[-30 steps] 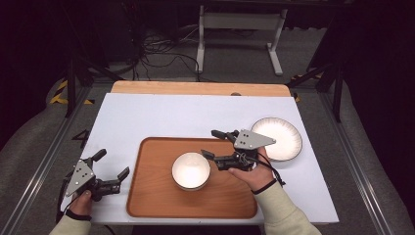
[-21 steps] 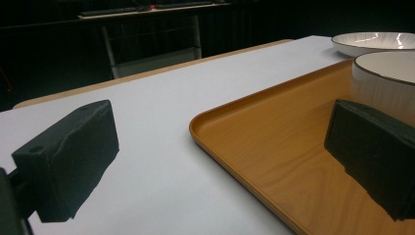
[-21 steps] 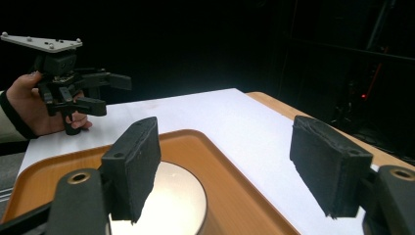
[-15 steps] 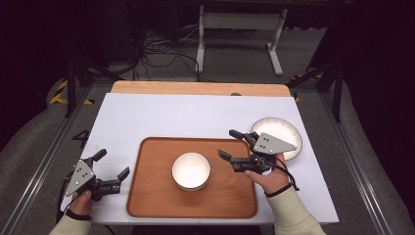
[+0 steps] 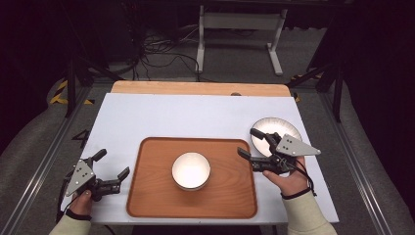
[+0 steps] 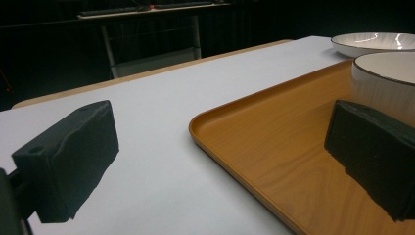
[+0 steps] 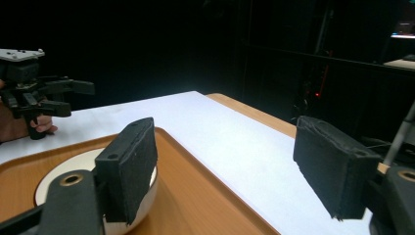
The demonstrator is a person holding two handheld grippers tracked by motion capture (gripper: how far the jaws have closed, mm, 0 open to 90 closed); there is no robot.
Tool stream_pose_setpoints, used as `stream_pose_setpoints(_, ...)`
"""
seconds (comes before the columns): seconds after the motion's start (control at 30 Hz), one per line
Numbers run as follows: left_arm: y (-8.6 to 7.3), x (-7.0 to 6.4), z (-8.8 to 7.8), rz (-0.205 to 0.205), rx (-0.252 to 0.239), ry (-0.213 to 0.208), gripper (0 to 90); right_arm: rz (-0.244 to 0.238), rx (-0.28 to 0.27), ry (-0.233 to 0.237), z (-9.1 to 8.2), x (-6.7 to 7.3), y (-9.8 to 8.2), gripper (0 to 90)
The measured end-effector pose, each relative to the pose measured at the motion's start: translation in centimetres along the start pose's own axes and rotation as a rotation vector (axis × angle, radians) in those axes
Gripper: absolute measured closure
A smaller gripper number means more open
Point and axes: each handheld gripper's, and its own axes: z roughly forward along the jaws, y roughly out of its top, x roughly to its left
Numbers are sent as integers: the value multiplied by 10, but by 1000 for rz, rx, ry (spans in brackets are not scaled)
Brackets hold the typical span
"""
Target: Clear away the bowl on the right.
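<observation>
Nearest you, your left gripper point(image 5: 111, 168) rests on the white table point(image 5: 161, 117) just off the left edge of the wooden tray point(image 5: 151, 196), jaws spread wide and holding nothing. On the tray, about at its centre, sits the white bowl point(image 5: 191, 170), upright and untouched; placing it there looks done. Off the tray's right edge, your right gripper point(image 5: 248, 143) hovers with its jaws wide apart, having just been opening, and nothing between them. Just beyond it, outside the tray's far right corner, lies the white plate point(image 5: 288, 129), partly under that gripper. The plate likely still needs moving onto the tray.
</observation>
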Motion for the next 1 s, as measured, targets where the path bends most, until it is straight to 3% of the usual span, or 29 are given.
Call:
stream_pose_setpoints(0.27,0,0,0,-1,-2,0,3,2,-14,-52,-19,-10,-2,241)
stream_pose_setpoints(0.63,0,0,0,0,0,1,3,-9,-32,-107,-32,-16,-7,242)
stream_pose_setpoints(0.87,0,0,0,-1,3,0,3,-26,-40,-133,-35,-22,-21,246)
stream_pose_setpoints(1.0,0,0,0,1,3,1,3,-5,-40,-159,-37,-24,-34,245)
